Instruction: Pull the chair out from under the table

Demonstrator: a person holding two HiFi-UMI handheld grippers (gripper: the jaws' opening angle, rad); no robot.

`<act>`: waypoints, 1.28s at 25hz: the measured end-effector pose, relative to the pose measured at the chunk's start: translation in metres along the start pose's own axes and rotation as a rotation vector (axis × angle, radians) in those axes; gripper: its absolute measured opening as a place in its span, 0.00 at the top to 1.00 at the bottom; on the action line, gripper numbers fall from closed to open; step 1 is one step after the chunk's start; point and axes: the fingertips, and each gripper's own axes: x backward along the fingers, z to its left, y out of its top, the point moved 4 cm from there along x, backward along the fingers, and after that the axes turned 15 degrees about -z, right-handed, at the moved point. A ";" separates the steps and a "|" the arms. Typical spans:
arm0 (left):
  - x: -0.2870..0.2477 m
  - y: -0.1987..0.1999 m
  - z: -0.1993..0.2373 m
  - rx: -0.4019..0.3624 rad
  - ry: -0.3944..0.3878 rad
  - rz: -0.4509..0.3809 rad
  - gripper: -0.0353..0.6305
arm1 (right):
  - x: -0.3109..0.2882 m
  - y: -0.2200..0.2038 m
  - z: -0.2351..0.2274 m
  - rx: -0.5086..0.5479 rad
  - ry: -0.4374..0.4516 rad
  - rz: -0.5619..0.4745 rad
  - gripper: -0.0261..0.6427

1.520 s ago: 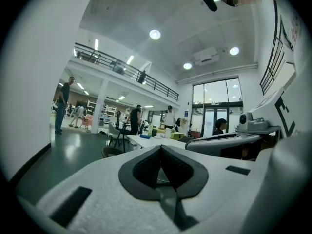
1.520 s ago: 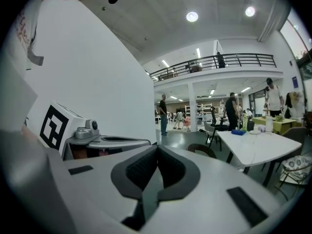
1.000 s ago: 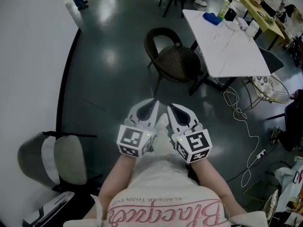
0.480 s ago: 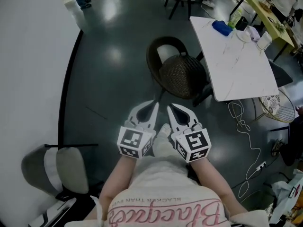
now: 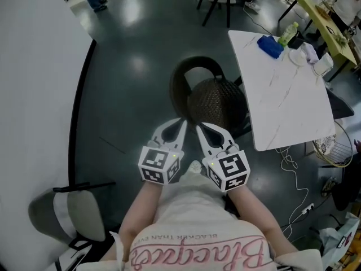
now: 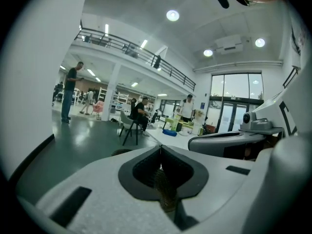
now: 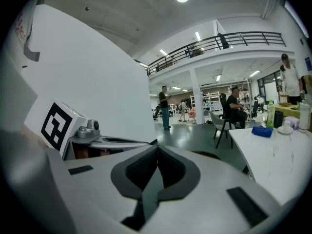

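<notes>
A dark wicker chair (image 5: 211, 97) with a rounded back stands on the dark floor, its seat partly under the left edge of the white marble table (image 5: 293, 103). My left gripper (image 5: 180, 123) and right gripper (image 5: 199, 130) are side by side just short of the chair's near edge, touching nothing. Both are shut with nothing in them. In the left gripper view the shut left gripper (image 6: 161, 149) points at the chair, whose wicker shows just past the tips. In the right gripper view the right gripper (image 7: 157, 149) is shut, with the chair (image 7: 210, 155) and table (image 7: 280, 152) ahead on the right.
A white wall (image 5: 34, 95) runs along the left. A grey office chair (image 5: 62, 213) stands at the lower left. Cables (image 5: 293, 168) trail on the floor under the table's near end beside a wire chair (image 5: 333, 148). A blue object (image 5: 271, 45) and a bottle (image 5: 287, 33) lie on the table's far end.
The wicker chair and table have come closer to both grippers as the person walked forward. The grippers stayed shut and side by side.
</notes>
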 end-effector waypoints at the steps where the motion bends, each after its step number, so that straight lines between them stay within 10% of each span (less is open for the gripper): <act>1: -0.008 -0.002 0.005 0.008 0.006 0.012 0.94 | -0.006 -0.001 -0.006 -0.009 0.001 0.004 0.96; 22: -0.104 -0.086 0.115 0.068 0.056 0.306 0.73 | -0.114 -0.058 -0.083 -0.154 -0.072 0.154 0.96; 32: -0.139 -0.194 0.198 0.123 0.247 0.530 0.73 | -0.157 -0.138 -0.115 -0.202 -0.135 0.260 0.96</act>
